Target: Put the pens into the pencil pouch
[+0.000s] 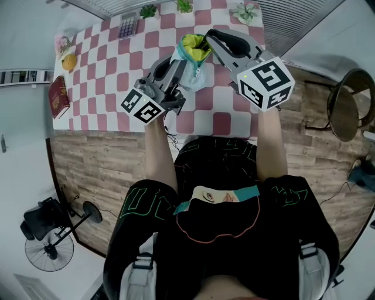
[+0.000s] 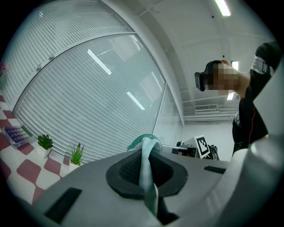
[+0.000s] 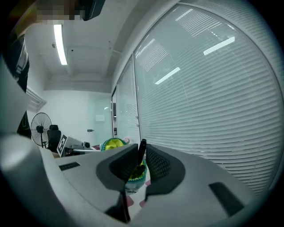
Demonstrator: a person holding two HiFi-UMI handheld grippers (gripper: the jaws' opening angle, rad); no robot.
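Note:
A pencil pouch point(image 1: 194, 54) with a teal rim and yellow lining stands open-mouthed above the checked table point(image 1: 105, 88). My left gripper point(image 1: 177, 65) is shut on the pouch's left edge. In the left gripper view the teal-and-white pouch fabric point(image 2: 147, 170) is pinched between the closed jaws of the left gripper point(image 2: 146, 153). My right gripper point(image 1: 210, 36) hovers at the pouch's upper right. In the right gripper view a black pen point(image 3: 141, 153) stands upright, clamped in the right gripper point(image 3: 141, 160), with the pouch point(image 3: 113, 144) just beyond it. The pen is hidden in the head view.
At the table's far edge stand a calculator point(image 1: 128, 24) and three small potted plants point(image 1: 148, 11) point(image 1: 185, 6) point(image 1: 246, 12). A red book point(image 1: 58, 96), an orange fruit point(image 1: 69, 61) and pink flowers point(image 1: 62, 44) lie at the left. A chair point(image 1: 345, 105) stands right; a fan point(image 1: 50, 249) is on the floor.

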